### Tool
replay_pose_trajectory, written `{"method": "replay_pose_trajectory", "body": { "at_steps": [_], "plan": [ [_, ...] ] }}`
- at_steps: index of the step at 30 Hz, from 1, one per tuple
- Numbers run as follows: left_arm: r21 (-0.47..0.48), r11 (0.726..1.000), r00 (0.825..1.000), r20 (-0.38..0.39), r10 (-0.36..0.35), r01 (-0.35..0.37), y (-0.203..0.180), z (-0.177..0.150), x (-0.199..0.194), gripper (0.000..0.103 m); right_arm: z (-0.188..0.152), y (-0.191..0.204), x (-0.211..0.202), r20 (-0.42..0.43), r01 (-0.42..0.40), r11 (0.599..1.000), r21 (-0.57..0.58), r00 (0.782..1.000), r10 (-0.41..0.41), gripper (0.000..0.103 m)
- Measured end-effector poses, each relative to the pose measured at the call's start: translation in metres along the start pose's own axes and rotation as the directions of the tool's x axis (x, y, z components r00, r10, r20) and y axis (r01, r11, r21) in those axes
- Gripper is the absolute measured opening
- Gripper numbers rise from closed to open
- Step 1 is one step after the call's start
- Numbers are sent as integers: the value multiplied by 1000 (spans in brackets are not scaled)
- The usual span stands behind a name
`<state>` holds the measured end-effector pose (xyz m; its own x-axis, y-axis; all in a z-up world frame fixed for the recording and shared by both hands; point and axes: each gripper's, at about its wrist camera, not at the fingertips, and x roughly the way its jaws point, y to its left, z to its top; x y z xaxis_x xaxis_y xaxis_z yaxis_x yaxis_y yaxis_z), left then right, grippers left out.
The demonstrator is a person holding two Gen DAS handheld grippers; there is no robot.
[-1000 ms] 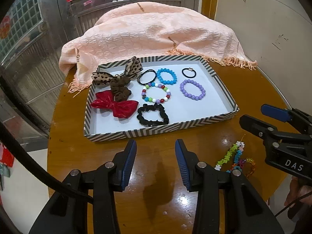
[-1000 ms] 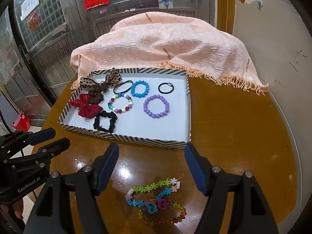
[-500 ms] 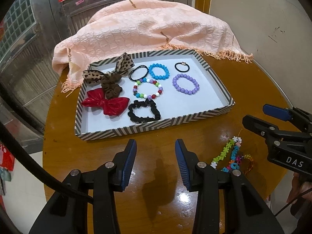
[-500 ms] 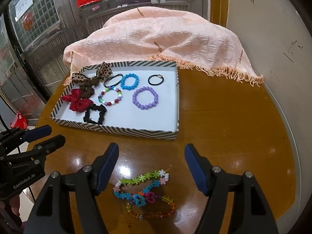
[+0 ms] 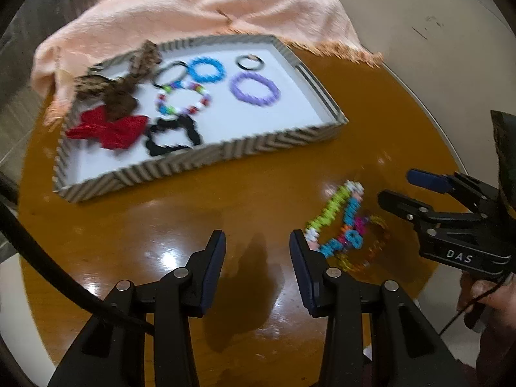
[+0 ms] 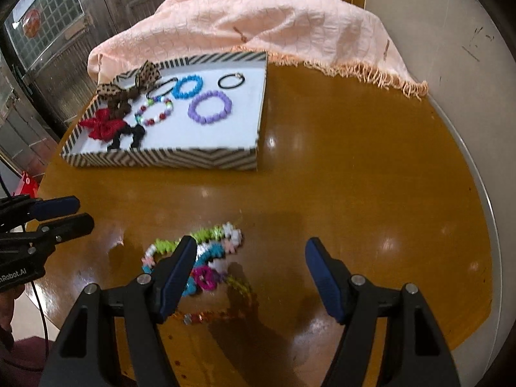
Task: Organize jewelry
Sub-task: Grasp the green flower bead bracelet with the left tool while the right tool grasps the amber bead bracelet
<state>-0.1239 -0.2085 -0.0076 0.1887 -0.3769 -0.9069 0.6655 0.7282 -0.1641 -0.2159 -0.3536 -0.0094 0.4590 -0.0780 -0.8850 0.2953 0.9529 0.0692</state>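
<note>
Far left of the wooden table (image 6: 354,161): striped tray (image 6: 161,158), already holding a leopard bow (image 6: 129,80), red bow (image 6: 103,124), black scrunchie (image 6: 129,135), multicolour bead bracelet (image 6: 154,113), blue bracelet (image 6: 187,86), purple bracelet (image 6: 210,107) and a thin black hair tie (image 6: 231,80). A peach cloth (image 6: 258,22) is heaped behind it.

Centre, near table edge, well apart from the tray: a tangle of loose bracelets (image 5: 345,225) (green, blue and amber strands, with a pink piece). Apparently the only jewelry not yet in the tray.

Left gripper (image 5: 257,258): jaws parted, holding nothing, the pile just beside its right finger. Right gripper (image 6: 251,266): jaws wide apart, empty, above the pile; its left finger overlaps the strands in view, contact cannot be confirmed. Left view is blurred.

Judgement: step in hand is the approach to the last pile; task looks mostly done.

Next move calls for: centring the right jaws over one strand, lowering to the tabletop, closing lightly. The strands overlap, so one pinch may drag the whole cluster; the free left gripper could pin the rest.
</note>
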Motion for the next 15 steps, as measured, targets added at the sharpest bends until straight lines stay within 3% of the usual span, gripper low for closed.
{"method": "replay_pose_trajectory", "body": {
  "at_steps": [8, 15],
  "plan": [
    [99, 993, 996, -57, -66, 71, -31, 2, 23, 23, -16, -16, 5, -53, -8, 1000, 21, 999, 9, 73],
    [165, 983, 993, -105, -61, 78, -46, 6, 46, 23, -32, -11, 3, -65, -14, 1000, -22, 998, 13, 73]
  ]
}}
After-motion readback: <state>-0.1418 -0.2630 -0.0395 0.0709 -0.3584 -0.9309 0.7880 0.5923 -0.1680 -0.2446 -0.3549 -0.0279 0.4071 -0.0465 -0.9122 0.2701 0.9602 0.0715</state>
